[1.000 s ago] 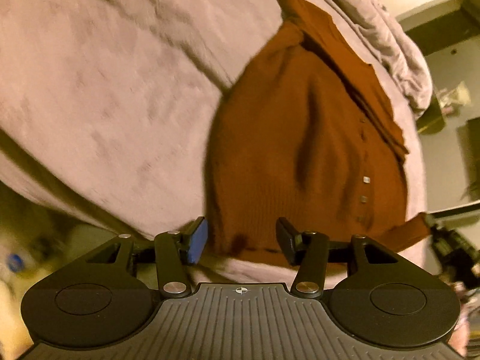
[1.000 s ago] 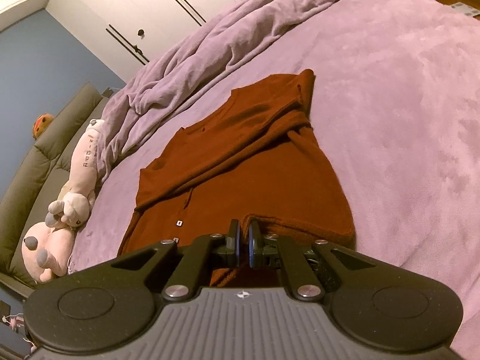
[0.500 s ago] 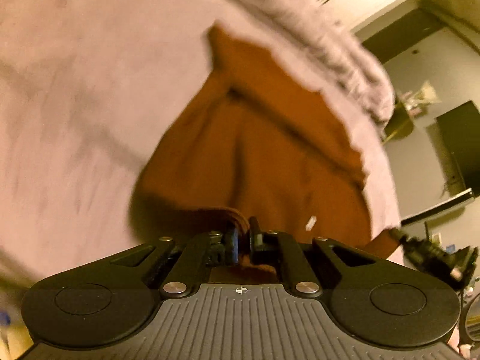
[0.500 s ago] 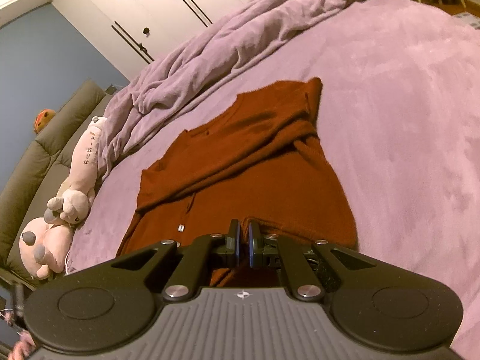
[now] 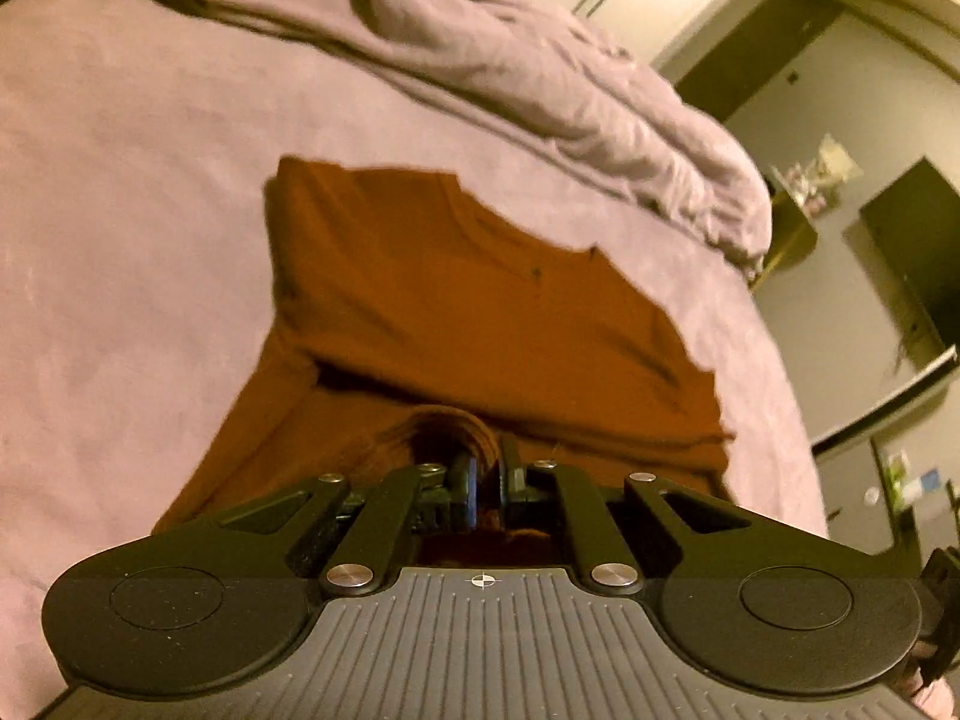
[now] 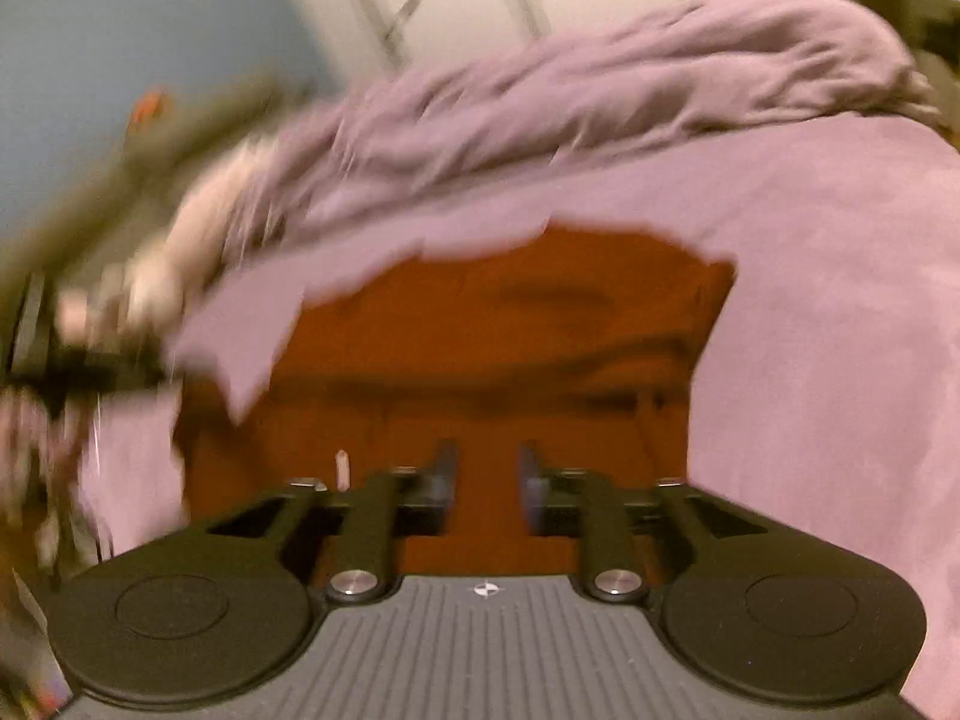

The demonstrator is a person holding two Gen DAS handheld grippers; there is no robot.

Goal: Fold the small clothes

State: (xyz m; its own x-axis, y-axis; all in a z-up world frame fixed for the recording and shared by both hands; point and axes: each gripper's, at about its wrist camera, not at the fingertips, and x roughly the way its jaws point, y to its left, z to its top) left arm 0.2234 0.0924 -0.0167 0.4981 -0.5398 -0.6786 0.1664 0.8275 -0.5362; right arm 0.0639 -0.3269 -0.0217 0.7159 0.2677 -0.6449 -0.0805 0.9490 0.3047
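On the purple bed [image 5: 120, 240], the left gripper [image 5: 486, 480] had clamped the rust sweater [image 5: 450, 300] hem, lifting it; the right gripper [image 6: 486, 480], blurred, was opening, apparently releasing its fold.

Black tongs [image 5: 486, 483], ribbed grey base (crosshair mark), silver screws

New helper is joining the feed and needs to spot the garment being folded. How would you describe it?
Start from the wide lilac bedspread, with a rumpled blanket along its far edge. On the bedspread lies the rust-brown knit top, the only dark orange thing there, its near hem pinched in the left gripper.
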